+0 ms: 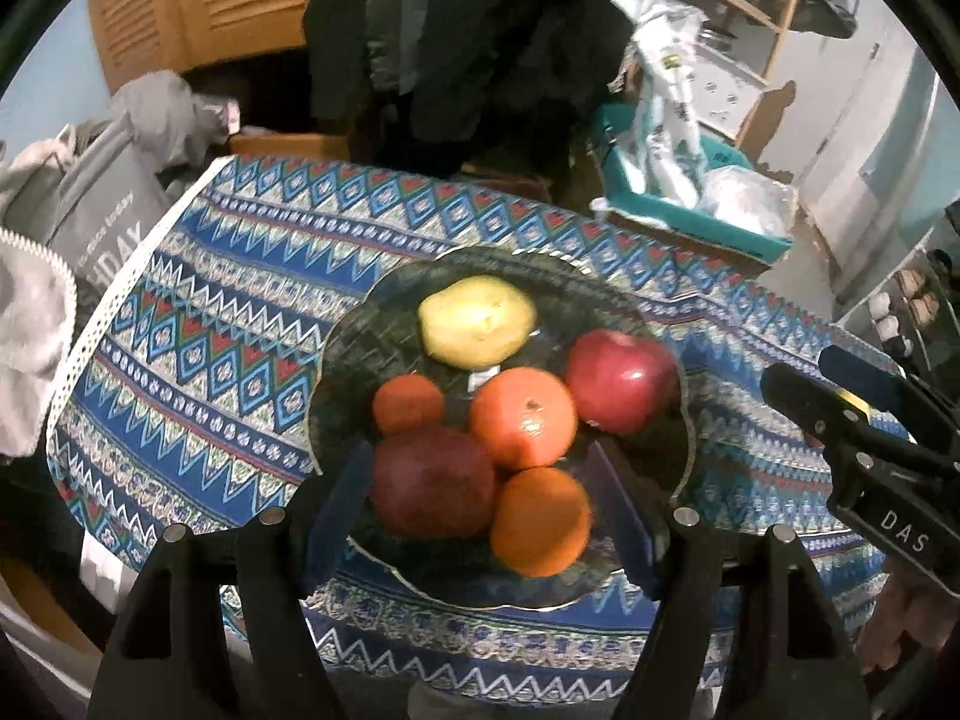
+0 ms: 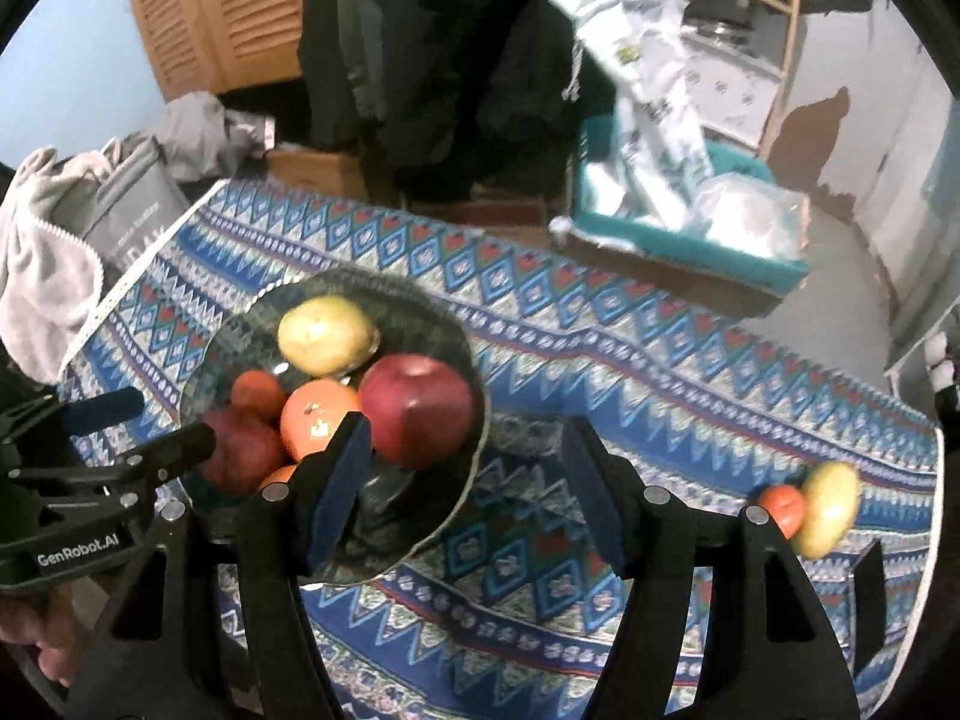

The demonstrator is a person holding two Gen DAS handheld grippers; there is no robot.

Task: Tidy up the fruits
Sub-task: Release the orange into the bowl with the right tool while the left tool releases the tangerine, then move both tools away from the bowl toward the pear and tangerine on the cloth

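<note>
Fingers (image 1: 336,516) of the left gripper (image 1: 480,516) are standing wide apart and gripping nothing, hovering over the near rim of the glass plate (image 1: 678,468). Between those fingers, a dark red fruit (image 1: 429,480) and an orange (image 1: 540,519) are lying at the plate's near side. Just beyond them a second orange (image 1: 522,417) and a small orange fruit (image 1: 408,403) are sitting, with a red apple (image 1: 621,381) to the right and a yellow pear (image 1: 477,319) at the far side.

To the right of that plate, the right gripper (image 2: 468,492) is also spreading its jaws with nothing between them, its left finger (image 2: 342,486) overlapping the plate's right edge in its own view. Off to its right, a yellow fruit (image 2: 831,507) and a small red-orange fruit (image 2: 780,507) are lying touching each other on the patterned tablecloth (image 2: 540,588), well apart from the plate.

Beyond the table's far edge, a teal bin (image 1: 690,219) is holding pale plastic bags (image 1: 666,114), and grey clothing (image 1: 30,324) is hanging at the left.
</note>
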